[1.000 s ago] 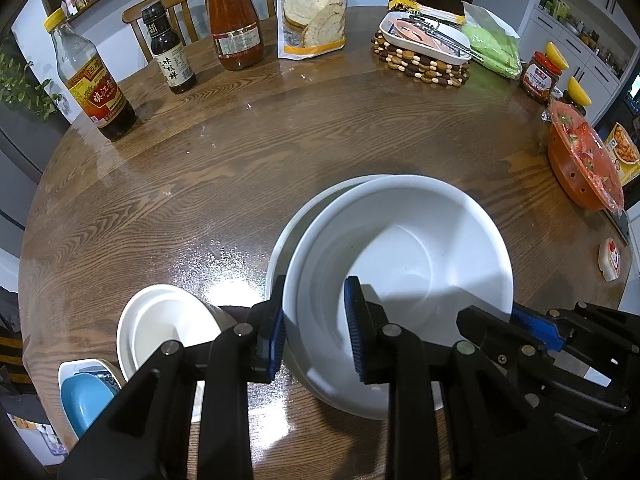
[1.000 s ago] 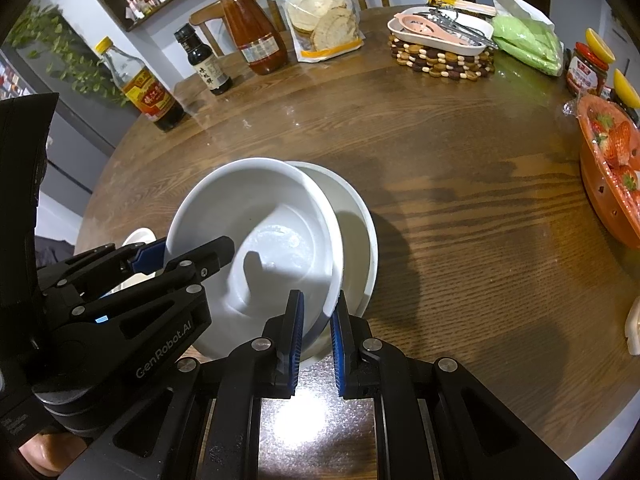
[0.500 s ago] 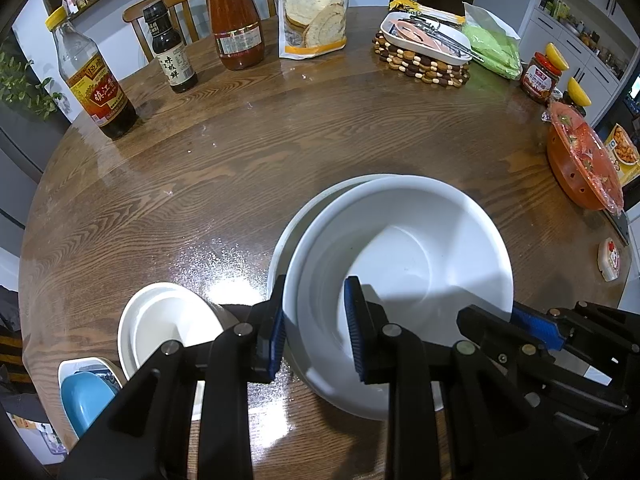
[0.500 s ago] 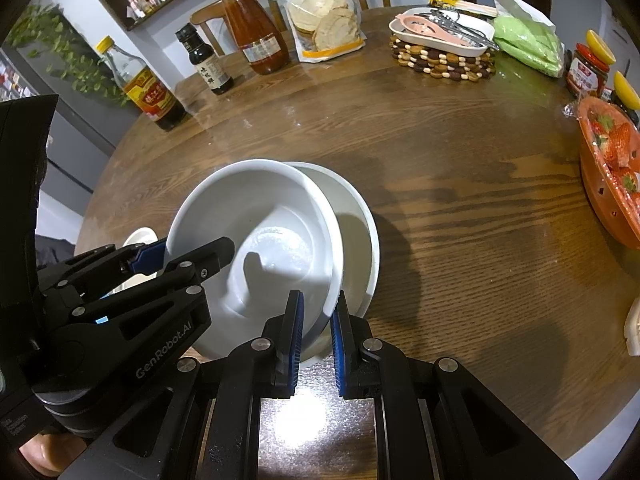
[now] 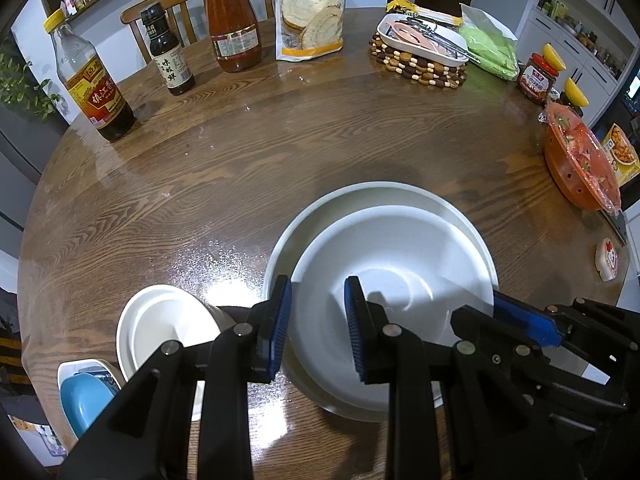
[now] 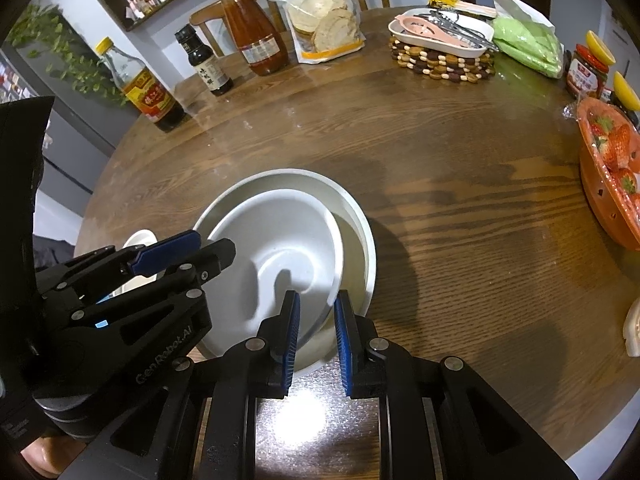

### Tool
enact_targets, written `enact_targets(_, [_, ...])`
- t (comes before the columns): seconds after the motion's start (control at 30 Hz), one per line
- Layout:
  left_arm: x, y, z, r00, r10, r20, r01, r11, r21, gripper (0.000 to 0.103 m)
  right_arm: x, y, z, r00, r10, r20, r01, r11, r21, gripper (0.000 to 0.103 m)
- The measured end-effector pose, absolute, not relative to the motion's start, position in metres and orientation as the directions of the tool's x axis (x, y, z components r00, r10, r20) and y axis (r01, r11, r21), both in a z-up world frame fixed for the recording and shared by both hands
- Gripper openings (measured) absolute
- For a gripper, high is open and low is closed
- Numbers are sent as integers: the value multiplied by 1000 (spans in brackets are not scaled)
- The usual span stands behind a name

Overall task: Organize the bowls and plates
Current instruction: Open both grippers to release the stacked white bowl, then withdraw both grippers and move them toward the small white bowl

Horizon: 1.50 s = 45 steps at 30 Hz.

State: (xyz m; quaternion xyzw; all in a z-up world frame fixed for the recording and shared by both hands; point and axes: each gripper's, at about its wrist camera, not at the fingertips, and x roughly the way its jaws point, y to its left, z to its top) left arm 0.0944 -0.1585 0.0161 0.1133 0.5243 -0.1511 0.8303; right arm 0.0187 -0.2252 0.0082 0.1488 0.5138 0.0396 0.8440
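A white bowl (image 5: 400,280) (image 6: 280,248) rests nested, slightly off-centre, inside a larger white bowl (image 5: 380,190) (image 6: 362,232) on the round wooden table (image 5: 280,152). My left gripper (image 5: 318,304) straddles the inner bowl's near-left rim with a wide gap, its pads not touching. My right gripper (image 6: 317,310) straddles the near-right rim; its jaws are opening and the pads stand off the rim. Each gripper shows at the edge of the other's view. A small stack of white bowls (image 5: 160,320) and a blue bowl (image 5: 84,400) sit at the near left.
Along the far edge stand a vinegar bottle (image 5: 92,80), a soy bottle (image 5: 168,56), a sauce jar (image 5: 232,20) and a flour bag (image 5: 308,12). A dish on a beaded trivet (image 5: 420,56), a green bag (image 5: 488,48) and an orange strawberry basket (image 6: 612,176) lie to the right.
The white bowl, held tilted by its rim, has dropped level into the larger bowl. The right gripper's pads have parted from the rim. Neither hand has moved.
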Motion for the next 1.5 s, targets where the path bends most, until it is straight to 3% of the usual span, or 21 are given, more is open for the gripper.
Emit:
enact_targets(0.43, [93, -158, 18, 410, -144, -901, 371, 928, 20, 28, 17, -231, 10, 482, 209, -851, 106, 950, 294, 17])
enact_targets(0.57, [90, -158, 22, 421, -152, -894, 370, 929, 16, 37, 14, -231, 13, 493, 197, -848, 119, 950, 290, 18])
enact_targets(0.77, [85, -157, 29, 435, -168, -884, 370, 929, 5, 40, 9, -234, 17, 510, 196, -838, 134, 944, 302, 19])
enact_targets(0.9, [81, -155, 37, 453, -180, -873, 366, 931, -2, 49, 5, -235, 22, 526, 193, -828, 139, 941, 307, 32])
enact_targets(1.03, [77, -152, 45, 475, -190, -859, 359, 933, -8, 51, 1, -237, 26, 541, 197, -817, 141, 937, 319, 36])
enact_targets(1.5, [66, -132, 67, 537, -176, -825, 302, 953, -7, 64, -6, -230, 37, 562, 212, -799, 109, 939, 325, 37])
